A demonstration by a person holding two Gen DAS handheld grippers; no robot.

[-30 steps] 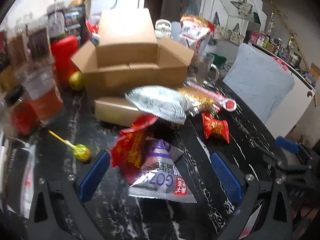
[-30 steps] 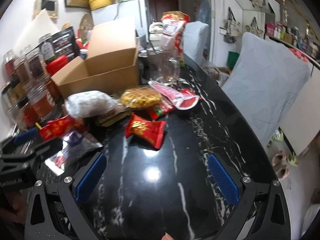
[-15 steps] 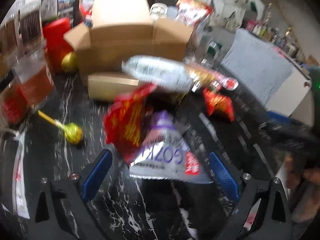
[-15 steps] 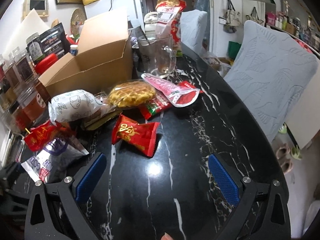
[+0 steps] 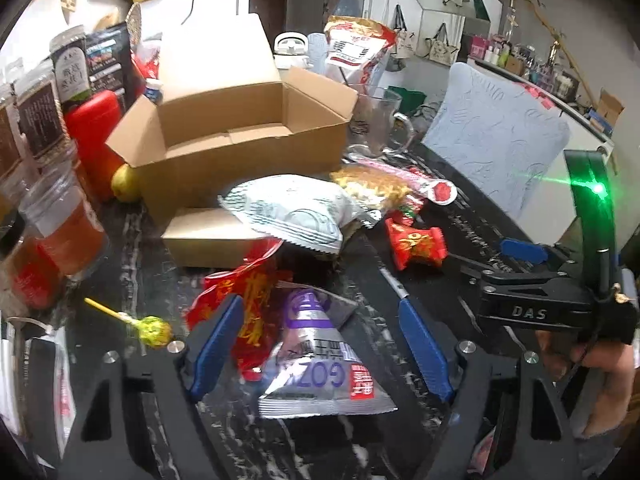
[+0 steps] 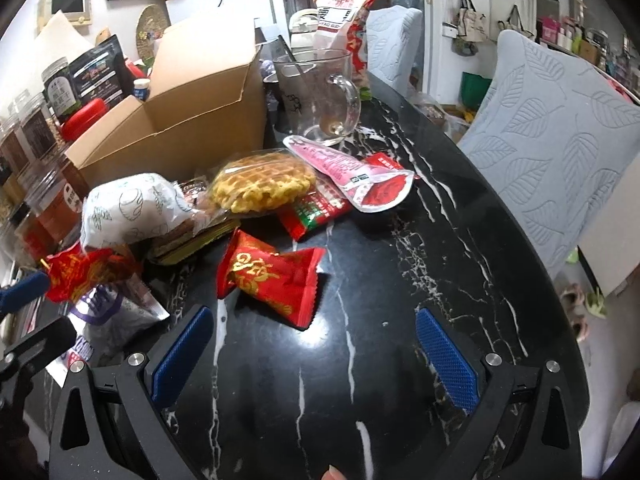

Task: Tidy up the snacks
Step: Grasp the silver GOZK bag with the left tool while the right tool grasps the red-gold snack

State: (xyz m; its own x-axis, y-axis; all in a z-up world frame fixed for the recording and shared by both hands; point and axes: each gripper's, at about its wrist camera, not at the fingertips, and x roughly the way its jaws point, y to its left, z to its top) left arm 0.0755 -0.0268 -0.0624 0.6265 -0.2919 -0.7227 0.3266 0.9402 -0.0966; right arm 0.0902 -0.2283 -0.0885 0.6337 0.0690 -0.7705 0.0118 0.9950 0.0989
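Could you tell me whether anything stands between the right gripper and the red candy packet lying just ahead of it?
Nothing visible does. Only bare black table top lies between the right gripper and the red candy packet; its fingers are open.

Black white-veined table (image 6: 460, 248), brown cardboard box (image 5: 240, 120), red gold-printed packet (image 6: 272, 280), blue fingers (image 6: 446, 360)

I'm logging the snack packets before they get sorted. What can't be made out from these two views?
- Silver packet, left wrist view: label blurred; whether the left gripper pads touch it is unclear.
- Cardboard box, right wrist view: its wall hides the inside.
- Packet under the waffle: mostly covered.
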